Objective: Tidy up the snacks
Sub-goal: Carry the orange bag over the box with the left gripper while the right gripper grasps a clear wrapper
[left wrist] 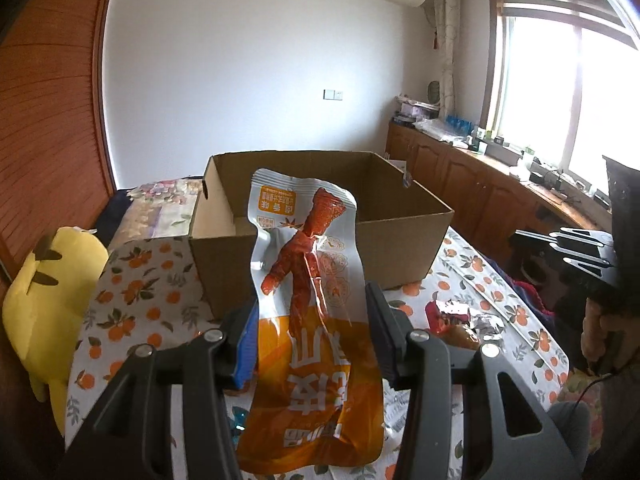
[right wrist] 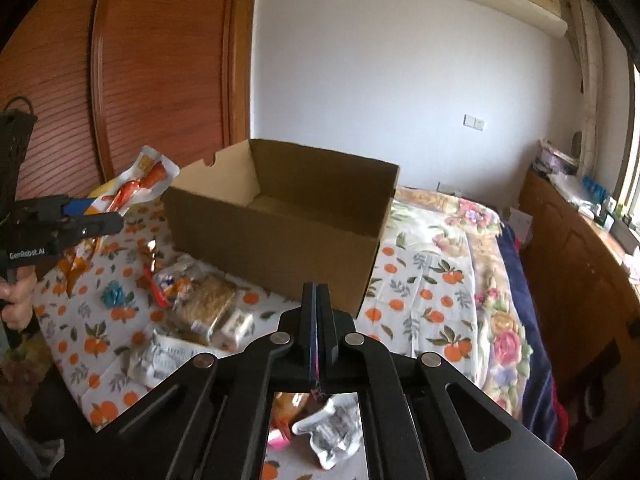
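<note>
Daylight is flooding in from one side, and both fisheye views are bending hard at the edges.

In the left wrist view the window (left wrist: 560, 80) is blowing out to pure white at the right, washing the white wall (left wrist: 240, 60) in soft, even light. Glare is glinting off the glossy snack packet (left wrist: 308, 300), and the cardboard box (left wrist: 320, 216) is keeping its inside in shade. In the right wrist view the light is coming from the far right edge, leaving the wooden door (right wrist: 160, 80) and the lower left corner dimmer. Straight lines are curving toward the black vignetted corners, and the nearest gripper parts are looking soft and slightly blurred in both views.
</note>
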Demonstrator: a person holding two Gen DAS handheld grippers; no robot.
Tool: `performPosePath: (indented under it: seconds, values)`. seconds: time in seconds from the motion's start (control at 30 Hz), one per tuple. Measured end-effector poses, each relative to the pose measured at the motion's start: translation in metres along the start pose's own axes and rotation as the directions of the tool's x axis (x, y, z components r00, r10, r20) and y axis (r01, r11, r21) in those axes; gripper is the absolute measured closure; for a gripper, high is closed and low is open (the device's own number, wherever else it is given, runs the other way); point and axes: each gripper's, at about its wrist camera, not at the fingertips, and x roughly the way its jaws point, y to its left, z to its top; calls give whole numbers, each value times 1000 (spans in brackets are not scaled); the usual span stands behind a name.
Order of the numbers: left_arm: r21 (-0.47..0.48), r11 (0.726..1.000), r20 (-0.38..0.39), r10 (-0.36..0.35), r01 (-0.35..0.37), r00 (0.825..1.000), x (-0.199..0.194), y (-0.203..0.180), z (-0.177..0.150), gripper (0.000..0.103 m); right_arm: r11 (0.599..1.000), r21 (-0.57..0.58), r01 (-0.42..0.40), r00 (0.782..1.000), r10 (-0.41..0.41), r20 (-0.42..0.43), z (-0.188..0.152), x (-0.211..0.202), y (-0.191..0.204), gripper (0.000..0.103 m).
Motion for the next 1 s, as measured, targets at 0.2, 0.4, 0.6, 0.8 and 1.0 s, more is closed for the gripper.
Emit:
performPosePath:
  seconds: [0.2,0.4,0.6,0.8,1.0]
  values:
    - [-8,1000,-10,-29,29,1000,6,1,-7,56,991,112,78,996,-72,-56,-33,8,-20,60]
    - [-19,999,-11,-46,45,999,7,0,-13,56,944,293,151,973,-90,-213,-98,34,-47,48]
    - [-33,998,-17,-60,59,998,8,0,-17,56,922,361,139,965,-45,-257,-117,44,-48,45]
    - [-39,998,-19,-56,55,998,7,2,-18,56,949,286,134,956,-48,-291,-109,66,-33,46]
    - [-45,998,-26,-49,47,998,10,7,-20,56,954,270,132,964,-60,-259,-103,57,-31,72]
